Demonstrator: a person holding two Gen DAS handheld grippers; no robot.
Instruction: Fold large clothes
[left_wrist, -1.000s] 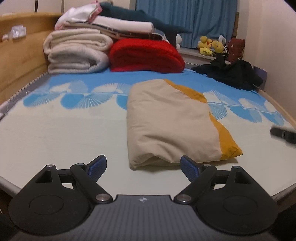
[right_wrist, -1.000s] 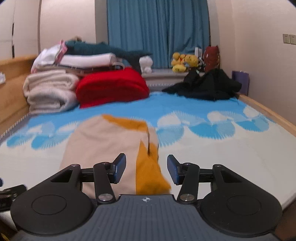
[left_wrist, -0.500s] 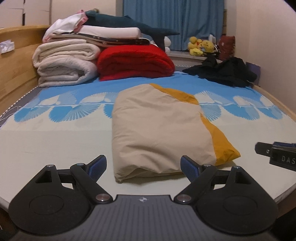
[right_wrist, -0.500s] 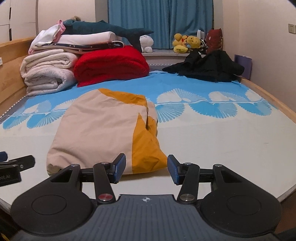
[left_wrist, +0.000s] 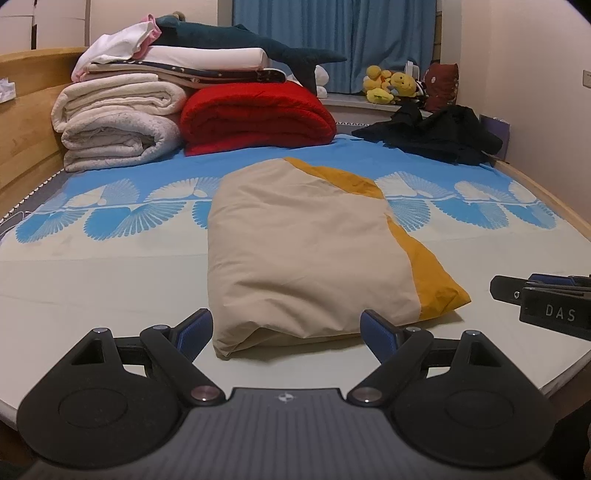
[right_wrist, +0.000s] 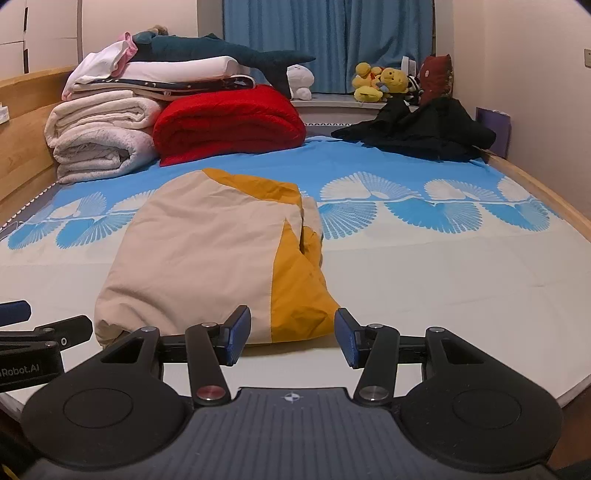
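A beige and mustard-yellow garment (left_wrist: 306, 251) lies folded into a thick rectangle on the bed, also in the right wrist view (right_wrist: 207, 251). My left gripper (left_wrist: 286, 328) is open and empty, just short of the garment's near edge. My right gripper (right_wrist: 291, 332) is open and empty, in front of the garment's yellow near corner. The right gripper shows at the right edge of the left wrist view (left_wrist: 546, 302), and the left gripper shows at the left edge of the right wrist view (right_wrist: 33, 336).
The bed sheet (left_wrist: 110, 280) is cream near me and blue with white fans farther back. Folded white blankets (left_wrist: 114, 122) and a red blanket (left_wrist: 258, 114) are stacked at the far left. A black garment (left_wrist: 439, 136) lies far right. Plush toys (right_wrist: 373, 83) sit on the sill.
Both grippers have pulled back and lowered from the garment, which now shows whole and farther away. The jaws stay open.
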